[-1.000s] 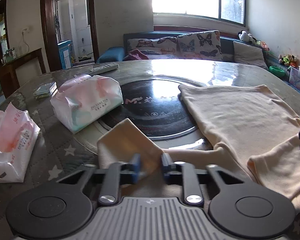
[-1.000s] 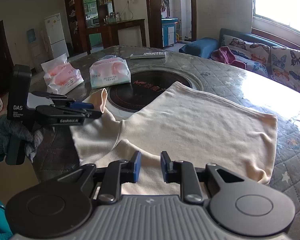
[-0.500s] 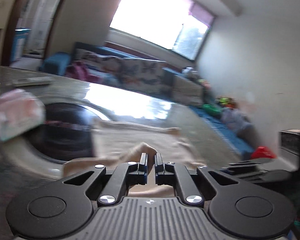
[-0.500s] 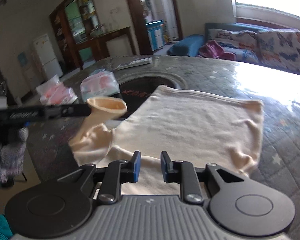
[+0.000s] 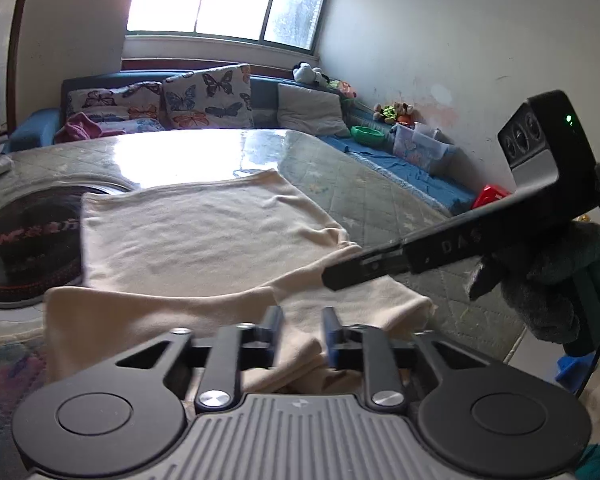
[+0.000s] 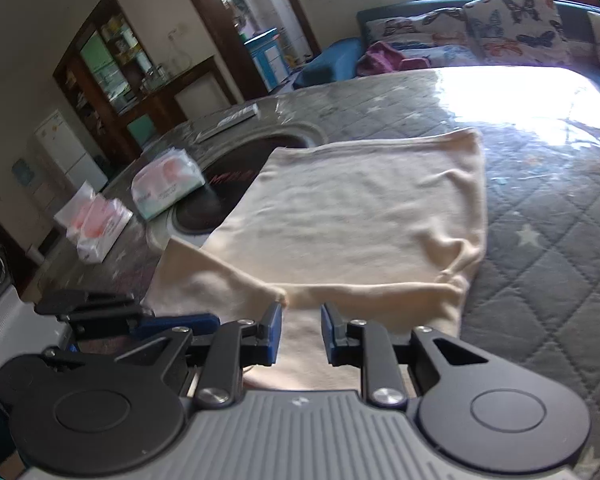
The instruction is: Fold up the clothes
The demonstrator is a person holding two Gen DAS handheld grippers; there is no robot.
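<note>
While the cream shirt (image 5: 204,232) is lying spread on the quilted table cover (image 5: 380,200), a soft sleeve is being laid folded across its near edge. The cloth is looking smooth in the middle and bunched into small wrinkles at one corner. The left gripper (image 5: 302,334) is being held low over the folded sleeve with its blue-padded fingers (image 5: 276,328) spread apart, and nothing is being pinched between them. The right gripper (image 6: 301,330) is being held over the near hem, and its fingers are being kept apart too, with no cloth gripped. Beside the shirt, a round, shiny black plate (image 6: 236,176) is being shown set into the table. Two soft, puffy tissue packs (image 6: 168,188) are being seen past it.
</note>
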